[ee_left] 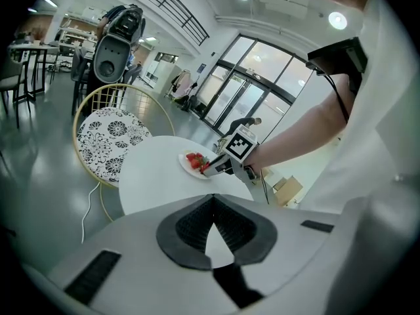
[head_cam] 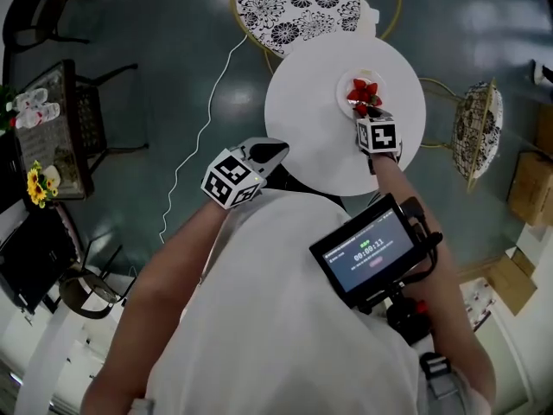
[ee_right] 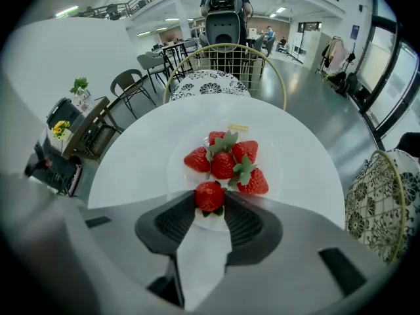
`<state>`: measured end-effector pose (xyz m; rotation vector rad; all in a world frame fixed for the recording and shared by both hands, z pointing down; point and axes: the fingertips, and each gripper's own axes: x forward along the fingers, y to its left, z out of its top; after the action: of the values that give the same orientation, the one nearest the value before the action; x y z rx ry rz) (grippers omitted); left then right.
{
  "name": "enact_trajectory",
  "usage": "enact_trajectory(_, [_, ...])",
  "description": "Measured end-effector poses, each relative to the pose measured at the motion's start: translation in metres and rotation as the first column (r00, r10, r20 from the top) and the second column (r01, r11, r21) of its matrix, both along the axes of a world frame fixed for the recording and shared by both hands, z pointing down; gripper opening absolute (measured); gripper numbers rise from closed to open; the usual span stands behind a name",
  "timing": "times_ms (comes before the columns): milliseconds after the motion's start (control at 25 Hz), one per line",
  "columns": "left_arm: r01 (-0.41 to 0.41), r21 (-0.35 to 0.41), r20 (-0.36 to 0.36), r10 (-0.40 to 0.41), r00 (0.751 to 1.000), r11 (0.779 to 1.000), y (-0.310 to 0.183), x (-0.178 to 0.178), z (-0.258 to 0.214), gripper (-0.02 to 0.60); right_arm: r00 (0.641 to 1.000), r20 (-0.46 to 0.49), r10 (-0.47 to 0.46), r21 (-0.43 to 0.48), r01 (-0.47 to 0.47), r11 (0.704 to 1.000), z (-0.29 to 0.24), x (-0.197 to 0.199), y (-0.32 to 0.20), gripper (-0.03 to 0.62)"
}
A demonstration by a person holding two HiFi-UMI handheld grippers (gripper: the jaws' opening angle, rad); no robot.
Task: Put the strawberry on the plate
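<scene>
A white plate [ee_right: 176, 176] on the round white table [ee_right: 131, 169] carries several red strawberries [ee_right: 223, 165] in a cluster. My right gripper [ee_right: 210, 201] is shut on one more strawberry [ee_right: 210, 194], which hangs over the plate's near rim just in front of the cluster. From the head view, the right gripper [head_cam: 370, 112] reaches to the plate [head_cam: 344, 83] at the table's far right side. My left gripper [head_cam: 272, 152] hovers at the table's near left edge, apart from the plate. Its tips [ee_left: 211, 199] meet with nothing between them.
A gold-framed chair with a black-and-white floral cushion [head_cam: 298, 3] stands behind the table. A wicker chair [head_cam: 477, 128] is to the right. A white cable [head_cam: 203, 128] runs over the floor at left. Cardboard boxes [head_cam: 529, 188] sit at the far right. A monitor [head_cam: 373, 249] hangs at my chest.
</scene>
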<state>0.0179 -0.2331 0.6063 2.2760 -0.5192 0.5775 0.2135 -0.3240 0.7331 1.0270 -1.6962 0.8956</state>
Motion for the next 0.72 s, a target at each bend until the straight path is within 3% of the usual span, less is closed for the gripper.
enact_trajectory(200, [-0.012, 0.008, 0.0, 0.012, 1.0, 1.0, -0.0026, 0.0009, -0.0007, 0.003, 1.0, 0.0, 0.01, -0.011, -0.01, 1.0, 0.0006, 0.0015, 0.0002, 0.114])
enact_trajectory(280, [-0.012, 0.012, 0.001, 0.012, 1.0, 1.0, -0.0032, 0.0023, -0.0002, 0.003, 1.0, 0.001, 0.018, -0.019, -0.018, 1.0, 0.0027, 0.0032, 0.0017, 0.156])
enact_trajectory(720, [0.012, 0.019, 0.011, -0.012, 1.0, 1.0, -0.0013, -0.0039, 0.0074, 0.003, 0.999, 0.031, 0.023, 0.02, -0.024, 1.0, 0.0002, 0.0001, -0.0014, 0.155])
